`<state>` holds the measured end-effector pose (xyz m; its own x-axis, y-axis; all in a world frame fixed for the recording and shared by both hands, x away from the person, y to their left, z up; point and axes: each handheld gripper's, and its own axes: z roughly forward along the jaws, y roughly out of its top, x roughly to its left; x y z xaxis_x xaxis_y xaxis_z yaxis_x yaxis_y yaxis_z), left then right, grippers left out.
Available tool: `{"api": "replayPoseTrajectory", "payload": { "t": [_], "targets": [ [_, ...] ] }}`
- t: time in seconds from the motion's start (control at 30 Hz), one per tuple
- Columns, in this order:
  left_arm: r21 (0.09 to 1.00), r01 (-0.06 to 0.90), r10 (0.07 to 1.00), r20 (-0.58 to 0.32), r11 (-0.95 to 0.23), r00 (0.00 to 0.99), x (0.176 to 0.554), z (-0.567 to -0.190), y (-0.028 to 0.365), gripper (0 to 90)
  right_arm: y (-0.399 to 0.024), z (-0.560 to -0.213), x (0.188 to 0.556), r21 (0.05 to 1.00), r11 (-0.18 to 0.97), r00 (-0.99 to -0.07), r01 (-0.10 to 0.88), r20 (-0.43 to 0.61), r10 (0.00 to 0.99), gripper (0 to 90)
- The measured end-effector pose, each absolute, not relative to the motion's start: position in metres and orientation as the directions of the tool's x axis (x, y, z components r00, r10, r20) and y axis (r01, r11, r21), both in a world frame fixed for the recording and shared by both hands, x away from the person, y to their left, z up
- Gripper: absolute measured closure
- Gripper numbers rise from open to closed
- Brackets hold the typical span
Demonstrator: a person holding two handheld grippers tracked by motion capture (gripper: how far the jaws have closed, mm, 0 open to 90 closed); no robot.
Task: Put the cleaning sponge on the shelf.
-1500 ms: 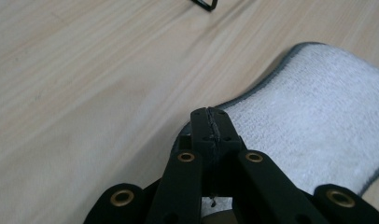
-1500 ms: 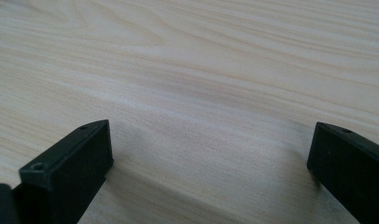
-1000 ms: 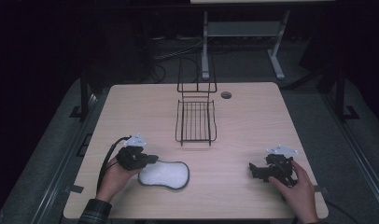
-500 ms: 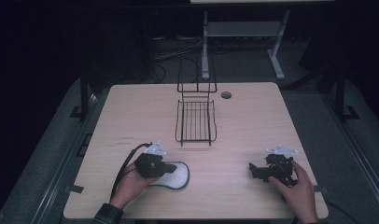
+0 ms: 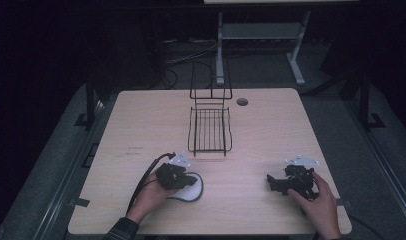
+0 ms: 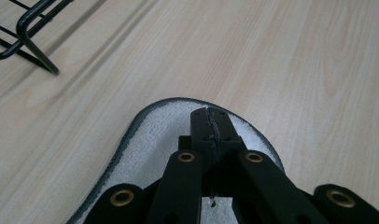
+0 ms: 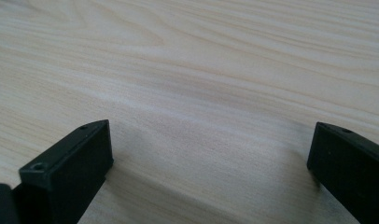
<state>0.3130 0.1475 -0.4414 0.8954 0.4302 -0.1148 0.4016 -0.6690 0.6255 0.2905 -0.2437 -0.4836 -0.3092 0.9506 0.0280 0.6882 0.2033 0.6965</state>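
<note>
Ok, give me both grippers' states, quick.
Left gripper: shut, jaws together over the white pad, nothing between them.
Right gripper: open, jaws wide apart above the bare table, holding nothing.

The left gripper (image 6: pixel 210 123) is matte black plastic, its two flat linkage arms pinned with brass-ringed rivets (image 6: pixel 122 197) and its blocky jaw tips marked by small screw holes. A grey three-cornered plate (image 5: pixel 181 160) sits on top and a black cable (image 5: pixel 143 179) trails from it. The right gripper (image 5: pixel 269 182) is black too, with its own grey plate (image 5: pixel 302 161). A dark plaid sleeve (image 5: pixel 122 231) covers the left forearm.
</note>
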Motion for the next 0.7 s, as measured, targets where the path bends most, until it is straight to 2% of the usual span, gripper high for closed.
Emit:
{"api": "replayPoseTrajectory", "payload": {
  "t": [0.7],
  "targets": [
    [0.628, 0.488, 0.568, -0.088, -0.606, 0.818, 0.336, -0.441, 0.180, 89.7, -0.244, -0.484, 0.290, 0.697, 0.204, -0.309, 0.688, 0.027, 0.951, 0.0]
  ]
}}
